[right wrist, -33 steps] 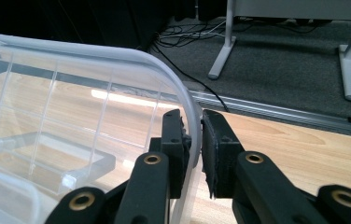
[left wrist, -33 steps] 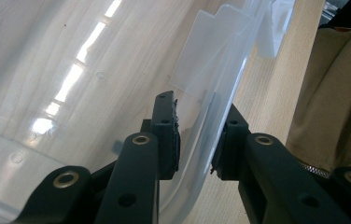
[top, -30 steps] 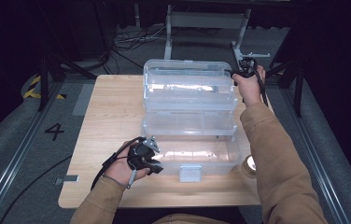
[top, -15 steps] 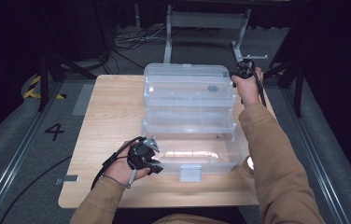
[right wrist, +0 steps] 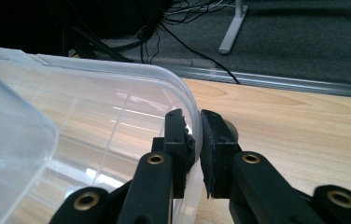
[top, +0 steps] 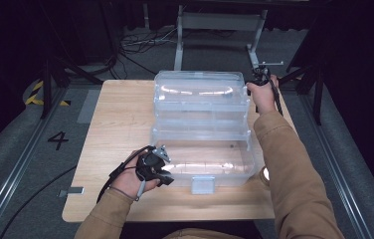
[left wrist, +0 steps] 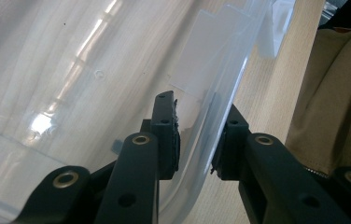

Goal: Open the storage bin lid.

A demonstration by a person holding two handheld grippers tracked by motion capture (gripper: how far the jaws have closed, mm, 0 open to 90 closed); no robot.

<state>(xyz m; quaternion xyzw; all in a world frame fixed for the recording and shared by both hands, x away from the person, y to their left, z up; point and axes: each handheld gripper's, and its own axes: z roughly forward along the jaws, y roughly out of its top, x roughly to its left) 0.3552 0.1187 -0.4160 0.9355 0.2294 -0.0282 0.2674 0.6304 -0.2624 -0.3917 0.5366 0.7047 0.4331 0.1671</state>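
Lowered a little against a second ago: the clear lid (top: 197, 92), hinged up along the far side of the clear box (top: 210, 162), with the right gripper (right wrist: 197, 135) down along with it. Fingers there clamped on the lid's far right corner rim, one pad inside, one outside. Near left corner of the box pinched by the left gripper (left wrist: 197, 140), fingers closed across the wall and steadying it, no shift there. Judged as a lid mid-swing; which way cannot be told. Box in the middle of the tabletop (top: 120, 119), nothing visible inside it. At the front of the box, a grey latch (top: 202, 184). Just right of the box, a small round object (top: 264, 174), touching the tan sleeve (top: 284, 164) and near the arm's path. Beyond the box, off the tabletop, a metal stand (top: 220, 22) and floor cables (top: 140, 42), well apart.
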